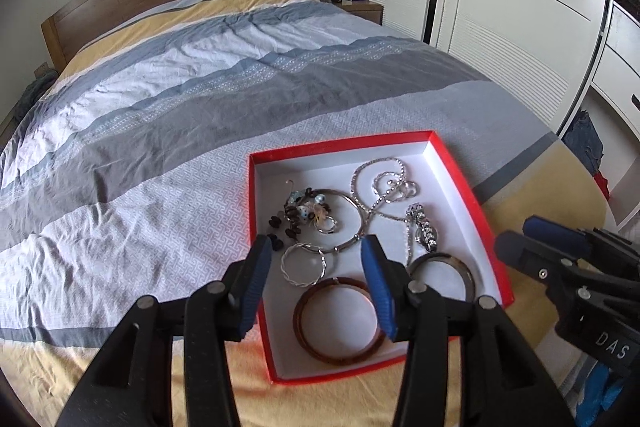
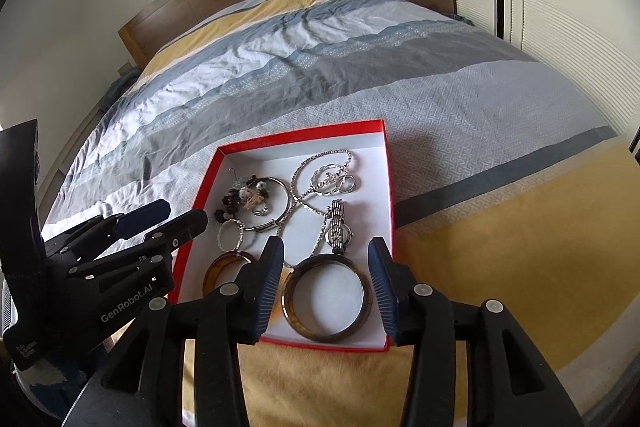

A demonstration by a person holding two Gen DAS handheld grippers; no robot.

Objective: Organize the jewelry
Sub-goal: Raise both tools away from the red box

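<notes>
A red box (image 1: 486, 223) with a white inside is sitting on the striped bed cover (image 1: 168, 99), near the foot of the bed, and all the jewelry is lying in it. The left gripper (image 1: 318, 247) is hovering above the box's near left part with its blue-padded jaws standing apart and nothing between them. The right gripper (image 2: 326, 251) is hanging over the near right part, likewise released and empty.

In the left wrist view, the right-hand finger (image 1: 378, 287) is covering part of the reddish-brown bangle (image 1: 320, 351) and the edge of the dark bangle (image 1: 468, 273). In the right wrist view the left-hand finger (image 2: 266, 281) is hiding most of that reddish-brown bangle, while the dark one (image 2: 328, 335) is showing almost whole.

Farther back, a wristwatch (image 2: 339, 231), a thin silver hoop (image 1: 303, 263), a sparkling chain (image 1: 384, 183) and a large silver ring-shaped piece (image 1: 352, 207) are overlapping, so where one ends is hard to tell. A small heap of dark beads (image 1: 298, 211) is too tangled to sort out. The far bedside table (image 1: 366, 9) is holding small blurred things.
</notes>
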